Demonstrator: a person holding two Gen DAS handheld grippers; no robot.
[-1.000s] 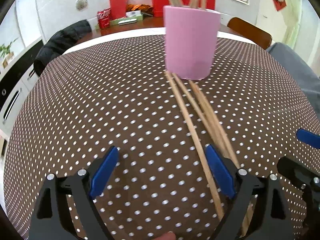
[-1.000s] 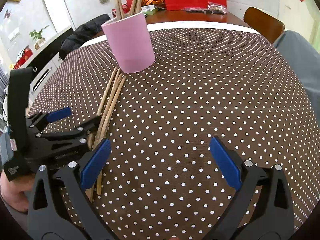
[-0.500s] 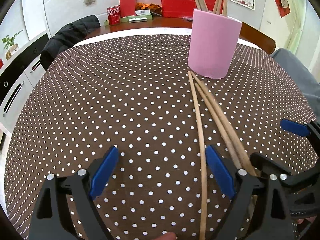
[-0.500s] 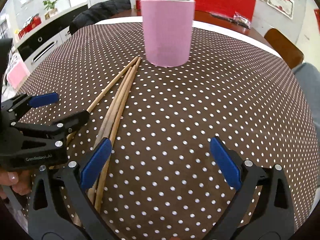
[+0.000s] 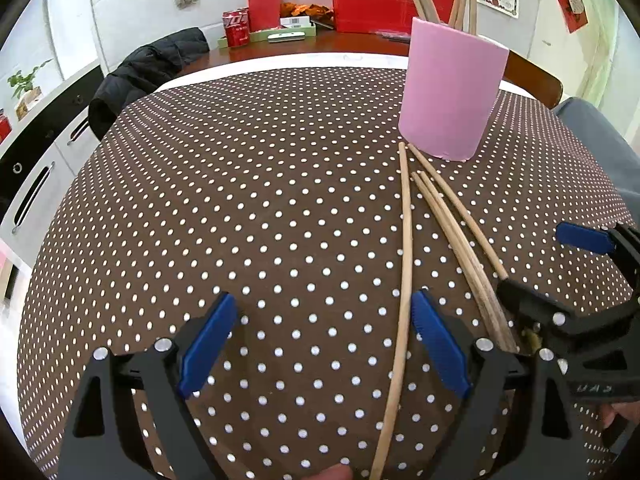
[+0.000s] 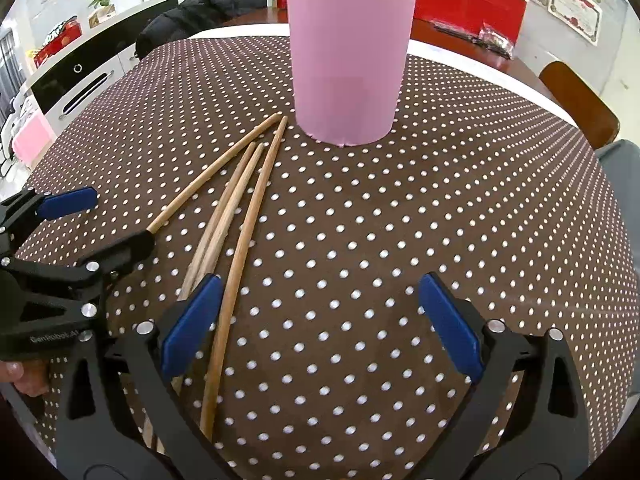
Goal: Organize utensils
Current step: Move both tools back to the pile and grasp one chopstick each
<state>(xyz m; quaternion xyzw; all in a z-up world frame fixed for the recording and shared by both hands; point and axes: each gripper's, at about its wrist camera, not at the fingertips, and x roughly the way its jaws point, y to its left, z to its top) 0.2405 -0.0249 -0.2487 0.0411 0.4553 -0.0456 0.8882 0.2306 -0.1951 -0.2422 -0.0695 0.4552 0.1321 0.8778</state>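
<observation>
Several wooden chopsticks [image 5: 452, 216] [image 6: 224, 216] lie fanned on the dotted brown tablecloth, tips toward a pink cup [image 5: 452, 100] [image 6: 348, 72] that holds more chopsticks upright. My left gripper [image 5: 324, 344] [image 6: 96, 224] is open, and the leftmost loose chopstick [image 5: 405, 264] runs between its jaws, close to the right pad [image 5: 440, 344]. My right gripper [image 6: 322, 320] [image 5: 556, 268] stands wide with its jaws closing. The rightmost chopstick [image 6: 240, 256] lies just inside its left pad [image 6: 192, 320], and neither pad presses on it. The two grippers sit side by side at the chopsticks' near ends.
The table [image 5: 240, 200] carries a white strip at its far edge. Behind it are a black jacket [image 5: 152, 68], red boxes [image 5: 368, 4], cola cans [image 5: 236, 28] and a wooden chair back [image 6: 576, 100]. A person's grey sleeve [image 5: 600, 140] is at the right, cabinets [image 6: 80, 80] at the left.
The right gripper has swung left and lower, so the cup is centred ahead and a chopstick lies between its jaws. The left gripper shifted left. The chopsticks look more fanned.
</observation>
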